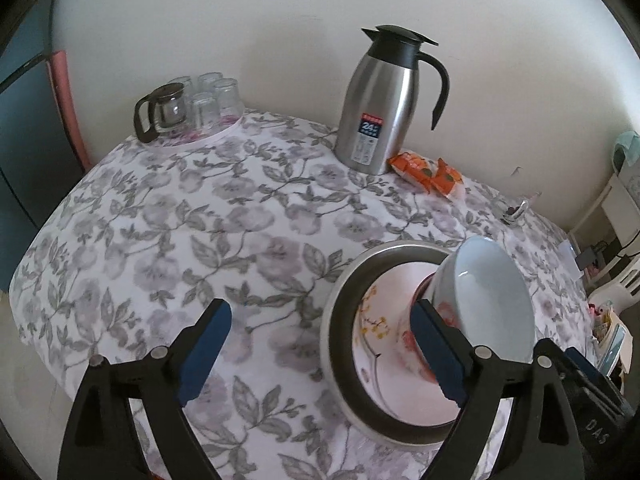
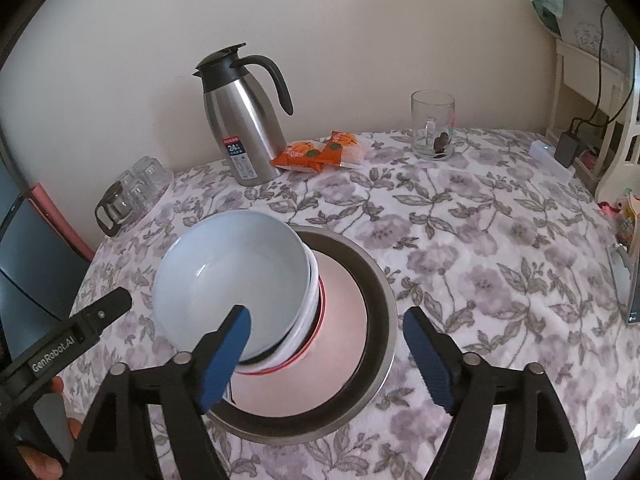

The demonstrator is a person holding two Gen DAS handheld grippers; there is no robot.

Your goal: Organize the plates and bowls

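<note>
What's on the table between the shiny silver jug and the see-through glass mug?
An orange snack packet lies between the steel jug and the glass mug, close beside the jug. The right wrist view shows all three.

- I'm working in a home dining corner: a floral tablecloth (image 2: 480, 240) is covering the table.
- A steel thermos jug (image 2: 244, 120), snack packets (image 2: 320, 152) and upturned glasses (image 1: 212, 100) are sitting along its far edge.

Tall stainless-steel thermos jug with black lid and handle (image 2: 244, 128) standing on the floral-clothed desk (image 2: 500, 248), orange snack packets (image 2: 320, 151) lying just beside it, clear glass mug (image 2: 433, 125) sitting near the wall, upturned glass tumblers (image 1: 212, 98) clustering beside a small glass pot with dark handle (image 1: 160, 112)
</note>
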